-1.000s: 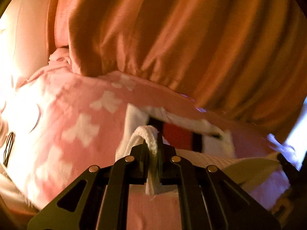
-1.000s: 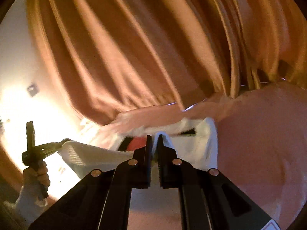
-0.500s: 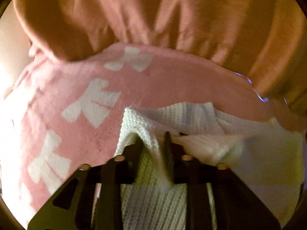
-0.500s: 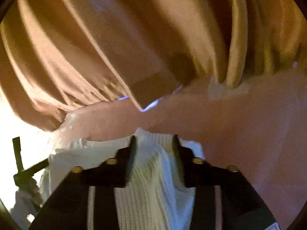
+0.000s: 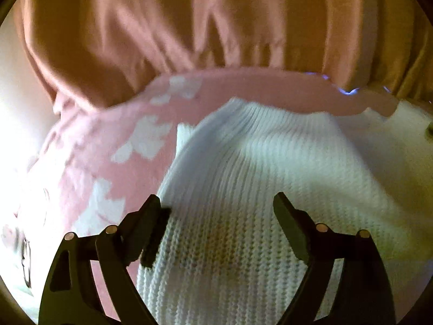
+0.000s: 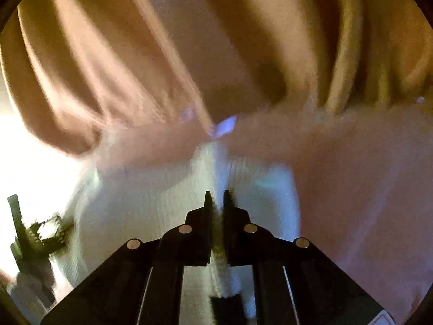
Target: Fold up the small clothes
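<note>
A white ribbed knit garment [image 5: 257, 178] lies on a pink blanket with white bow shapes [image 5: 108, 162]. My left gripper [image 5: 216, 205] is open, its jaws wide apart just above the knit, holding nothing. In the right wrist view the same white knit [image 6: 151, 197] spreads over the pink surface [image 6: 351, 189]. My right gripper [image 6: 216, 197] is shut on a fold of the white knit, which passes between the jaws. The left gripper [image 6: 40, 233] shows at the far left of that view, at the garment's other edge.
An orange-brown curtain [image 5: 189, 27] hangs close behind the bed and fills the top of both views [image 6: 189, 40]. Bright light washes out the left side of each view.
My left gripper has opened and let go of the white knit, which now lies flat below it. My right gripper has closed on a fold of the knit. Both views have tilted down toward the bed.
</note>
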The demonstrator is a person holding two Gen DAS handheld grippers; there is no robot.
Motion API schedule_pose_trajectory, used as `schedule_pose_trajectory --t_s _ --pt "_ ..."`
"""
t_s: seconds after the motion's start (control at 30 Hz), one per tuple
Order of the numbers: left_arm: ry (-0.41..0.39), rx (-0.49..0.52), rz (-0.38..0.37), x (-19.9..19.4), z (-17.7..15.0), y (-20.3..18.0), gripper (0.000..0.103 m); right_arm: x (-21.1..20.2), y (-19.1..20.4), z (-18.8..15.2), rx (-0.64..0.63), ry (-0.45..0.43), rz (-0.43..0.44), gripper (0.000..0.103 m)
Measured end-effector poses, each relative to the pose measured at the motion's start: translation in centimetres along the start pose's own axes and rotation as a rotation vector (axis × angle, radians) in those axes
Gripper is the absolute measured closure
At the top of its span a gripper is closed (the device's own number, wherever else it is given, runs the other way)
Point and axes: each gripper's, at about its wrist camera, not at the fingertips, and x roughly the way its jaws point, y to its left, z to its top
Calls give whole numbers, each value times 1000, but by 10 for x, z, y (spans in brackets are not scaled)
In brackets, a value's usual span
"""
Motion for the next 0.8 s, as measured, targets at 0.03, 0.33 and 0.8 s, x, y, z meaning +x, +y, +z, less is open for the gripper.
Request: schedule_pose_trajectory --t_s 0.03,0.33,0.8 --pt "8 -6 2 5 -1 3 20 -6 -6 6 -2 -36 -41 97" --pt "36 -55 11 18 -6 15 18 -26 -23 -2 -39 -13 -123 66" --pt "32 -79 2 16 -9 16 18 -4 -27 -24 56 93 -147 68"
